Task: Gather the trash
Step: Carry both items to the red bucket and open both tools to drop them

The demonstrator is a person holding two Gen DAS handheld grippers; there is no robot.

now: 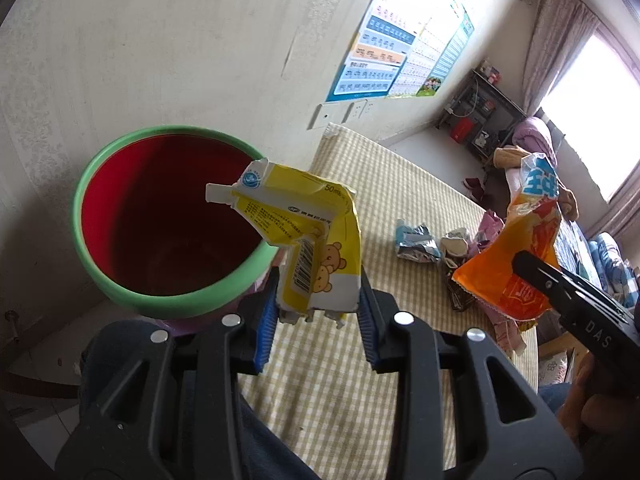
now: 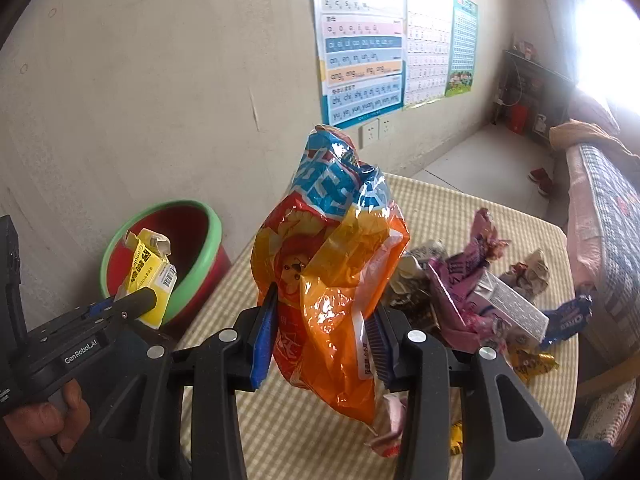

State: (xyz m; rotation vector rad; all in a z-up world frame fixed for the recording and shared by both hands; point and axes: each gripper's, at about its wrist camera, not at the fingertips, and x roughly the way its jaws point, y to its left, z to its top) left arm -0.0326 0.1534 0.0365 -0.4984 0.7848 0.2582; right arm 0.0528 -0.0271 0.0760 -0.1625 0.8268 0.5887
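Left gripper (image 1: 318, 312) pinches a crushed yellow carton (image 1: 316, 248) between its blue pads, and the top of this carton already leans over the green rim of the red bin (image 1: 104, 184), which stands on the floor beside the worktop (image 1: 400, 184). Right gripper (image 2: 322, 340) is pressed onto an orange snack bag (image 2: 332, 264) and holds it upright above the checked cloth of the worktop, near the bin but not over it. The inside of the bin looks dark and I see no trash at its bottom, so I judge that the collecting is only at its start: two pieces are lifted, none is yet dropped. The carton seems closest to its release, the bag has more way to go to the side. On the worktop much is left: a pile of wrappers (image 2: 472, 280) with pink and purple packets, a small white box (image 2: 516, 306), a dark blue biscuit wrapper (image 2: 568, 318), a crumpled brown paper (image 2: 530, 270), and some yellow and pink scraps at the near edge. After these two pieces, several more trips are needed before the worktop is free of trash.
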